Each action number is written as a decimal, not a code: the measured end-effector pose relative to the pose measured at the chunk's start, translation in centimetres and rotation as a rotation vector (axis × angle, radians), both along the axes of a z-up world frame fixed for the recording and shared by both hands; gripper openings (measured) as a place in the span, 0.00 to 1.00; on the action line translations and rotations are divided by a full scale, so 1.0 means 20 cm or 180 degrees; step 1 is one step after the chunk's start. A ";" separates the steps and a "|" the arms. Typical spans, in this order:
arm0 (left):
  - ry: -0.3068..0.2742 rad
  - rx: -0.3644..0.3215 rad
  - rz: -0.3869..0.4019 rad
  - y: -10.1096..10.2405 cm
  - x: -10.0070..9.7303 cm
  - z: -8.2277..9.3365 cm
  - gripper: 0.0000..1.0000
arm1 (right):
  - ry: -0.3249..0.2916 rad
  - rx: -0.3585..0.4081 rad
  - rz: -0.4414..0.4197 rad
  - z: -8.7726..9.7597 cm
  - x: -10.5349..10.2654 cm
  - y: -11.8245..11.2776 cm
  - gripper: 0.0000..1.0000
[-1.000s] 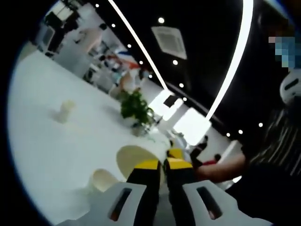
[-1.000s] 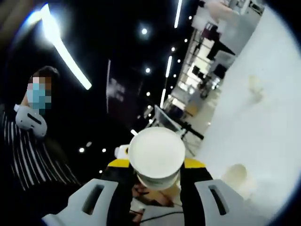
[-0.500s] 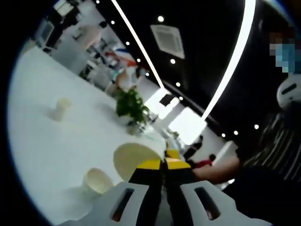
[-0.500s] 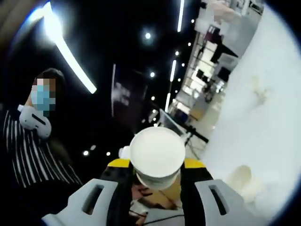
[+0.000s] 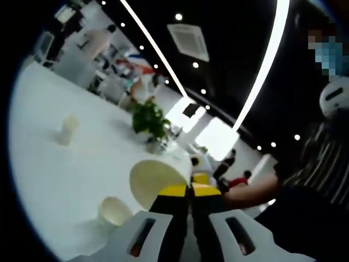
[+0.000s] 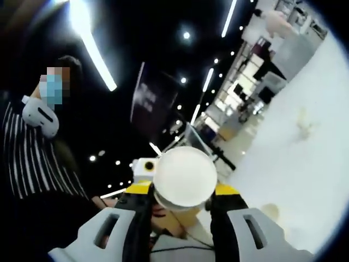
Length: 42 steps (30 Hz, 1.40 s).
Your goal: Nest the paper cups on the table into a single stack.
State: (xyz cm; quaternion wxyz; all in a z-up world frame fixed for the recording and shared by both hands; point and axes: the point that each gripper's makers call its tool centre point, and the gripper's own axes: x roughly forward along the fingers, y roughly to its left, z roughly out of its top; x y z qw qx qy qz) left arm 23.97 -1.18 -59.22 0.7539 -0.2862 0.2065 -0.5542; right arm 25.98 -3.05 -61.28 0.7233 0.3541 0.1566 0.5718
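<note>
Between my right gripper's [image 6: 182,201] jaws a paper cup [image 6: 184,177] sits clamped, base forward; my left gripper [image 5: 189,192], jaws pinched on another cup's [image 5: 154,182] wall, presents its mouth.

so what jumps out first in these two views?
In the right gripper view, the right hand-held gripper is shut on a paper cup, its round bottom facing the camera. In the left gripper view, the left hand-held gripper pinches the rim of a second cup above the white table, where two loose cups sit: a near cup and a far cup.
</note>
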 end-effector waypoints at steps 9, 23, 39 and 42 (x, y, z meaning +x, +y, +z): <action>-0.0053 0.0127 -0.0044 0.01 -0.01 -0.02 0.00 | -0.0149 -0.0240 0.0056 -0.04 -0.02 0.01 0.44; -0.0097 0.0238 -0.0018 0.04 0.01 -0.03 0.00 | -0.0204 -0.0370 -0.0053 -0.07 -0.01 -0.02 0.49; -0.0064 0.0442 -0.0023 0.08 0.05 -0.09 0.00 | -0.0254 -0.0656 -0.0379 -0.10 0.02 -0.18 0.61; -0.0034 0.0499 -0.0037 0.08 0.05 -0.10 0.00 | -0.0285 -0.0732 -0.0446 -0.11 0.02 -0.20 0.63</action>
